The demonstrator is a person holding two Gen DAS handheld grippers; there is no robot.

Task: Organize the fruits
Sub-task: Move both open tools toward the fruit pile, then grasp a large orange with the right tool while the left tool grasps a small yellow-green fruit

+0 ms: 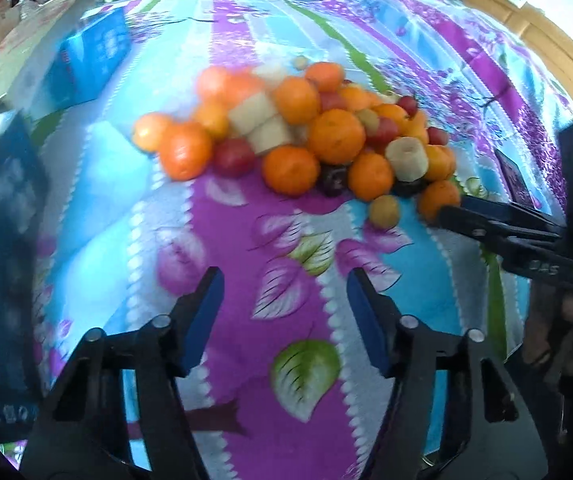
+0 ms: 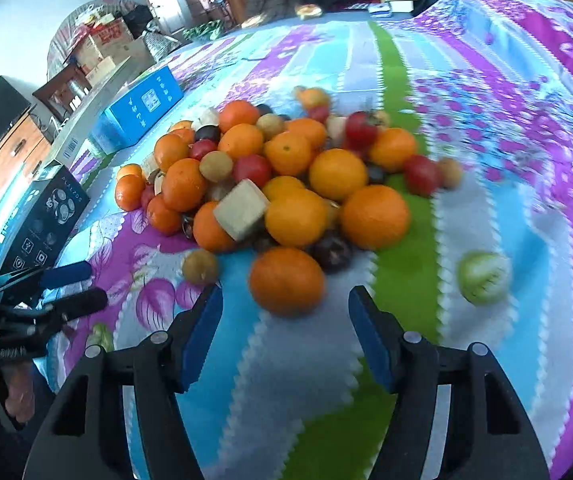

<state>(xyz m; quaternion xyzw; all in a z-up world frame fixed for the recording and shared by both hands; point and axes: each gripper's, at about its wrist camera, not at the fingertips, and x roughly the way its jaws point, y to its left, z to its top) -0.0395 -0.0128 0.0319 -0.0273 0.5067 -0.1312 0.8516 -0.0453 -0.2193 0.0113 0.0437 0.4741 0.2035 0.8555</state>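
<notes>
The left gripper (image 1: 284,300), black-framed with blue pads, is hanging part-way spread over the patterned purple, blue and green quilted cloth (image 1: 222,240), and nothing is lying between its pads. The right gripper (image 2: 284,316) is standing likewise half spread and empty, with a loose round orange mandarin (image 2: 286,280) lying just beyond its tips at twelve o'clock, not touched.

Farther out at twelve o'clock in both wrist views the heaped pile of mixed fruits (image 2: 278,176) is resting on the cloth: orange mandarins, small red tomato-like fruits, dark plums, brownish-yellow little round fruits and pale cut blocks. In the right wrist view, a single green-and-white round fruit (image 2: 484,278) is lying apart at three o'clock, and a small yellowish round fruit (image 2: 200,266) is sitting at the pile's near edge at eleven o'clock. A blue printed carton (image 2: 138,110) and a black printed box (image 2: 44,220) are standing at ten and nine o'clock.

The step in hand is probably picking a first fruit. Doing it well likely means taking the loose outer pieces, centring the pads on the widest part of the mandarin, and closing gently so the soft skin is not crushed and the heap is not set rolling.
</notes>
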